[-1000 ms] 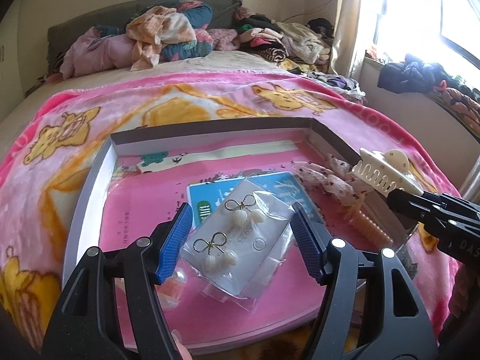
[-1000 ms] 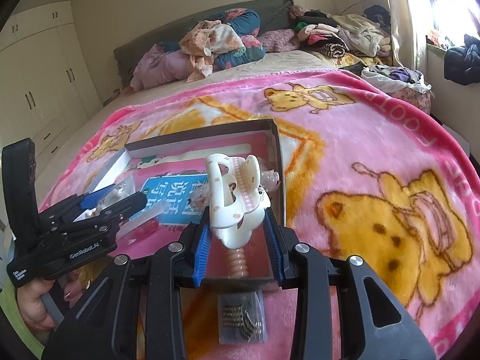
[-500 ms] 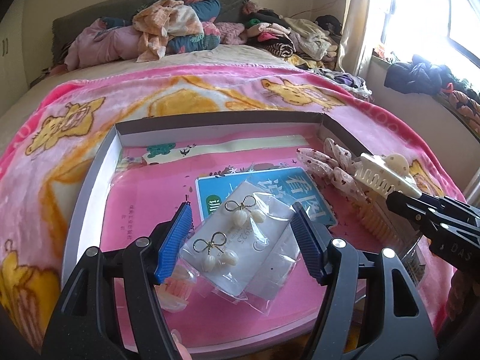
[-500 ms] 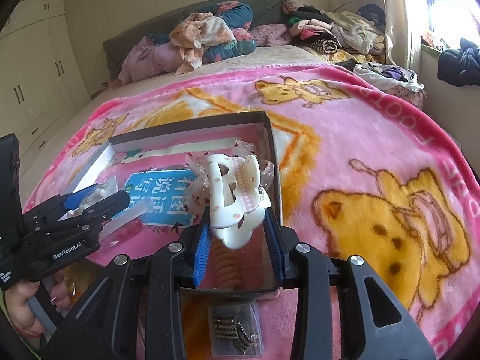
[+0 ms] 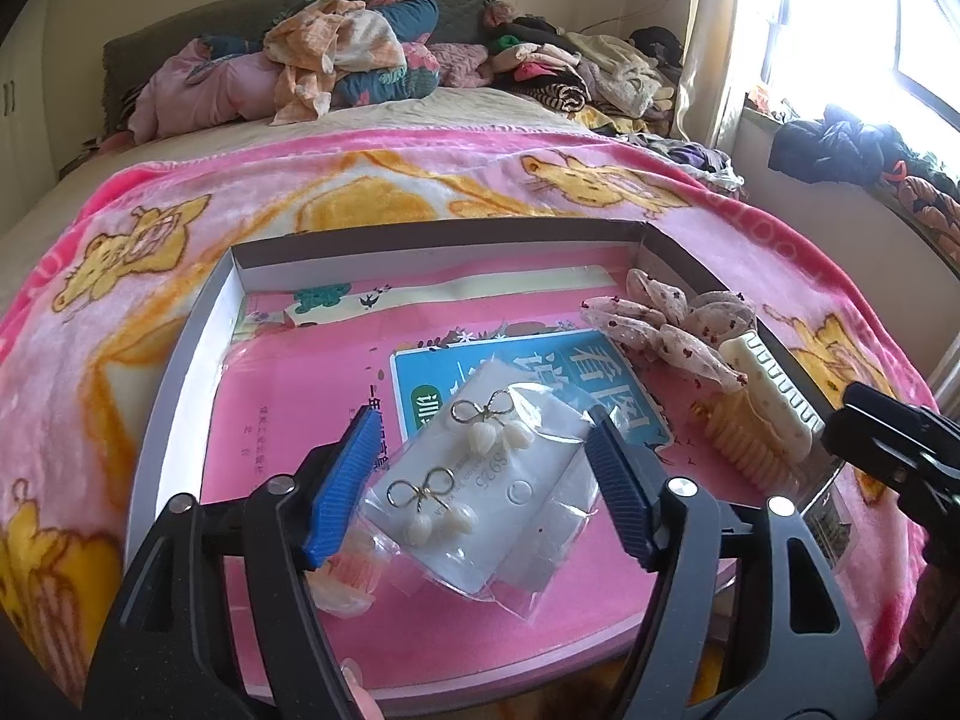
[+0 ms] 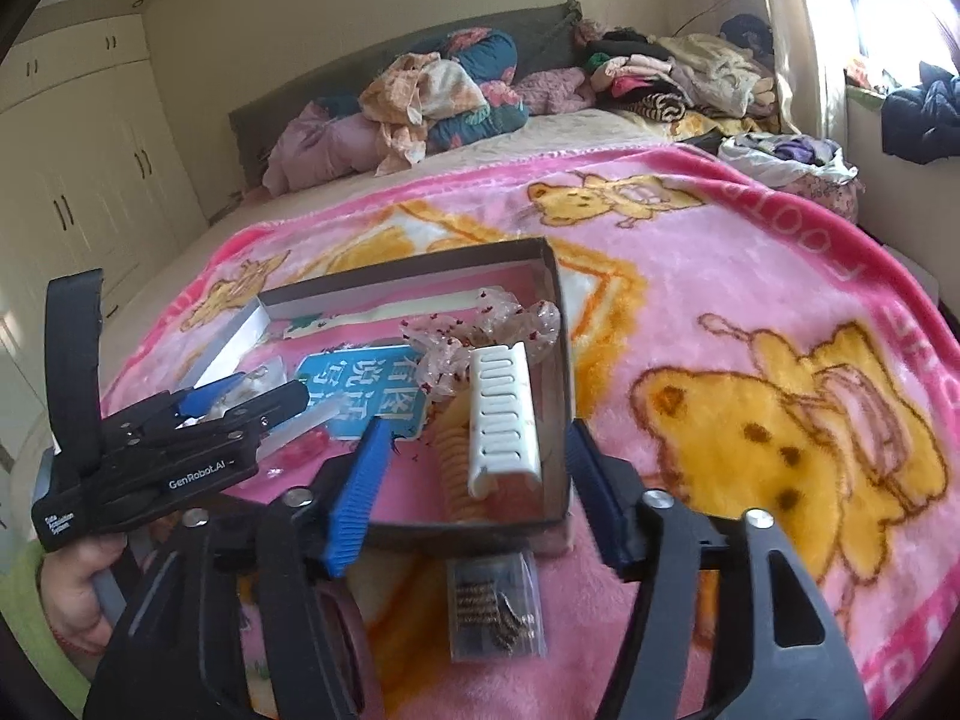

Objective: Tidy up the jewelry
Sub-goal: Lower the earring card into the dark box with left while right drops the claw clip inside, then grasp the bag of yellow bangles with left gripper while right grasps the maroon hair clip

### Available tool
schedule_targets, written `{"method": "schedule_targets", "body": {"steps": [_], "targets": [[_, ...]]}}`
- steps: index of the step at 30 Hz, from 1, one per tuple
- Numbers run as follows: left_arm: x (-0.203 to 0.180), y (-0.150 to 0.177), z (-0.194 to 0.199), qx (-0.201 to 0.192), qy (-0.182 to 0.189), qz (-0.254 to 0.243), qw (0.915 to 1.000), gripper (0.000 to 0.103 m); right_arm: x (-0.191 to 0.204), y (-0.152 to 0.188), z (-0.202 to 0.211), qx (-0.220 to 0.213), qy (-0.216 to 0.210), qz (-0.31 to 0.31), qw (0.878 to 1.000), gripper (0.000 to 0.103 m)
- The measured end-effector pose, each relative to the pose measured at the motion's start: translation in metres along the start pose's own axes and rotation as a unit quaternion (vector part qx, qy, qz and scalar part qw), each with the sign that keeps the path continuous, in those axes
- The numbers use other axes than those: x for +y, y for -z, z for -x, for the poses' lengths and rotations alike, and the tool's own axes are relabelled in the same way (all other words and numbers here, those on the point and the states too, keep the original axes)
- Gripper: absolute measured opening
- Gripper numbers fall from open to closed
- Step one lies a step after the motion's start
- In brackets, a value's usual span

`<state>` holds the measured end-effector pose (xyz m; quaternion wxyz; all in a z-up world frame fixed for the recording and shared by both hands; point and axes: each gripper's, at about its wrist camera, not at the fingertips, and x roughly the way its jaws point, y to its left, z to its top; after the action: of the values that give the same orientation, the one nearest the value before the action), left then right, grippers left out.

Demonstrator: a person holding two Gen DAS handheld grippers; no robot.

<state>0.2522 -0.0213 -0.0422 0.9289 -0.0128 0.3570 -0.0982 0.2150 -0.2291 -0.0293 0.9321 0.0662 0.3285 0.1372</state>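
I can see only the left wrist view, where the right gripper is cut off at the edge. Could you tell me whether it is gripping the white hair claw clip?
Observer: No. The right gripper has just been opening its jaws. The white hair claw clip lies in the box, between the fingers and clear of both pads.
Operator: Thank you. Is anything lying outside the box on that side?
Observer: Yes. A small clear bag of dark metal pieces lies on the pink blanket, just in front of the box's near wall.
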Motion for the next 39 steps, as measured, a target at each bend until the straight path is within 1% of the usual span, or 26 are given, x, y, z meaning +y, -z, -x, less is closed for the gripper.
{"method": "schedule_targets", "body": {"steps": [2, 3, 5, 8, 11, 15, 24, 39], "targets": [[0.000, 0.002, 0.001, 0.000, 0.001, 0.002, 1.0000, 0.067, 0.000, 0.002, 0.006, -0.004, -0.001, 0.003, 1.000, 0.066], [0.001, 0.002, 0.002, -0.001, 0.003, 0.004, 1.0000, 0.072, 0.001, 0.002, 0.008, -0.006, 0.001, 0.004, 1.000, 0.067], [0.001, 0.003, 0.005, -0.003, 0.004, 0.007, 1.0000, 0.078, 0.000, 0.004, 0.012, -0.010, 0.003, 0.003, 1.000, 0.070], [0.001, 0.005, 0.010, -0.006, 0.004, 0.008, 0.9999, 0.081, -0.002, 0.006, 0.017, -0.013, 0.003, -0.003, 1.000, 0.071], [0.001, 0.006, 0.019, -0.012, 0.006, 0.009, 0.9999, 0.088, -0.003, 0.009, 0.024, -0.018, 0.008, -0.004, 1.000, 0.075], [0.002, 0.008, 0.030, -0.020, 0.007, 0.012, 0.9997, 0.091, -0.005, 0.012, 0.030, -0.022, 0.011, -0.006, 1.000, 0.077], [0.000, 0.018, 0.052, -0.034, 0.013, 0.012, 0.9993, 0.091, -0.006, 0.017, 0.040, -0.027, 0.013, -0.008, 1.000, 0.077], [-0.005, 0.038, 0.081, -0.057, 0.027, 0.006, 0.9980, 0.091, 0.012, 0.032, 0.057, -0.030, 0.001, 0.017, 0.999, 0.078]]}}
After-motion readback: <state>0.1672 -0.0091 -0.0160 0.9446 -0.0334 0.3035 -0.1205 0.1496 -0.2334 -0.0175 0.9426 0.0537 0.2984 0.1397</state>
